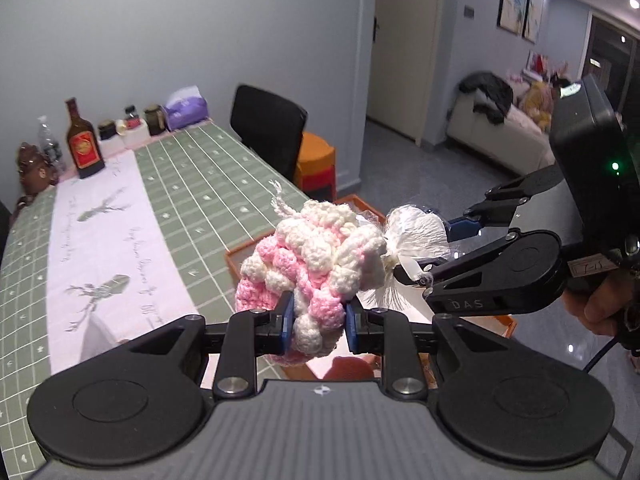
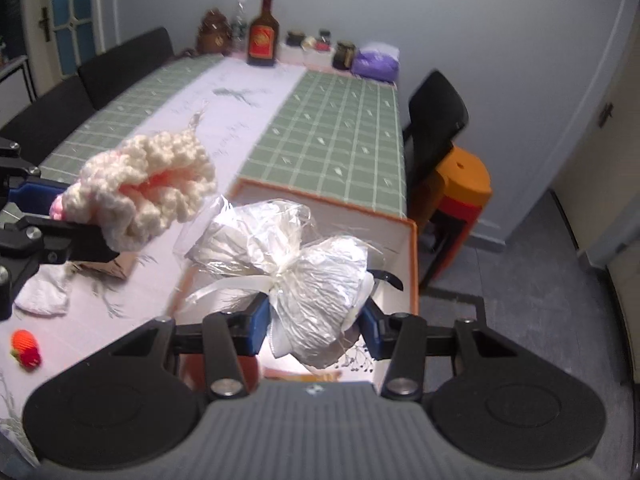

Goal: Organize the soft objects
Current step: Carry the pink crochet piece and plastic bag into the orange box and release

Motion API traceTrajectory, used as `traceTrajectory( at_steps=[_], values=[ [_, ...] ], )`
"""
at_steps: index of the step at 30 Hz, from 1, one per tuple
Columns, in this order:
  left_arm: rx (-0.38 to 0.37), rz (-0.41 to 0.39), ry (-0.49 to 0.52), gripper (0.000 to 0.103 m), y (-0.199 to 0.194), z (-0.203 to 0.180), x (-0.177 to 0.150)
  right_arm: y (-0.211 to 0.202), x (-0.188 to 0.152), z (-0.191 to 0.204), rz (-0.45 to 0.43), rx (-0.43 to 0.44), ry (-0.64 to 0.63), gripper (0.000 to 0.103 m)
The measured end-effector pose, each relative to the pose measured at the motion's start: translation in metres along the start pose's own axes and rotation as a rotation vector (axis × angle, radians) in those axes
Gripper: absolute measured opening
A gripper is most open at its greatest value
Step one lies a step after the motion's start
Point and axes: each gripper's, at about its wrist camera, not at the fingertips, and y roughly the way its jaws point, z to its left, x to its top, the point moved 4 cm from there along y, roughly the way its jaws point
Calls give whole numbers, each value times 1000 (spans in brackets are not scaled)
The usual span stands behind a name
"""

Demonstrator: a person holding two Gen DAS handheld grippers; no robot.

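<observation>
My left gripper (image 1: 318,320) is shut on a pink and white crocheted bundle (image 1: 316,256), held in the air above the table edge. It also shows in the right wrist view (image 2: 148,184) at the left. My right gripper (image 2: 316,324) is shut on a white bundle wrapped in clear plastic and tied with ribbon (image 2: 316,276), held above the orange-rimmed box (image 2: 412,248). In the left wrist view the right gripper (image 1: 432,248) holds that wrapped bundle (image 1: 416,232) just right of the crocheted one.
A white knitted piece (image 2: 44,296) and a small orange-red knitted toy (image 2: 26,346) lie on the table runner. Bottles and jars (image 2: 262,36) and a purple tissue pack (image 2: 378,62) stand at the far end. Black chairs (image 2: 436,120) and orange stools (image 2: 460,188) flank the table.
</observation>
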Motion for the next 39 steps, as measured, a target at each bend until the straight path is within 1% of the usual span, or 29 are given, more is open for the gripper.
traceTrajectory(
  at_steps=[3,4,9,13,16,19,24,27,28,30,32,34,36,37,38,39],
  values=[
    [-16,78,0,28,37,-7,1,26,-13,-13,55,-9,12,46],
    [-11,101,5,28,49,-9,2,36,-17,-15,74,-8,13,46],
    [63,175,79,28,92,-19,2,75,-28,-18,133,-11,-19,46],
    [79,237,127,28,118,-23,-4,99,-31,-13,162,-7,-64,46],
    [96,269,162,28,131,-24,-9,115,-31,-15,179,-1,-94,46],
    [76,296,193,28,141,-27,-11,126,-34,-14,194,17,-118,46],
    [60,329,233,29,154,-29,-16,139,-38,-16,206,23,-159,47],
    [21,341,230,31,159,-27,-20,142,-39,-13,207,6,-198,48],
    [22,346,222,32,161,-26,-20,142,-39,-12,204,5,-212,51],
    [31,349,223,36,163,-23,-22,141,-39,-11,201,12,-219,51],
    [23,351,214,39,163,-20,-24,140,-39,-12,199,15,-216,53],
    [15,348,207,47,162,-18,-25,139,-40,-13,202,15,-212,54],
    [12,329,208,62,159,-17,-24,138,-42,-13,199,14,-216,58],
    [10,317,208,65,157,-17,-23,136,-42,-13,198,15,-217,63],
    [7,308,205,69,155,-17,-22,135,-42,-13,194,14,-215,66],
    [5,304,201,70,153,-16,-22,134,-40,-13,190,13,-213,66]
  ],
)
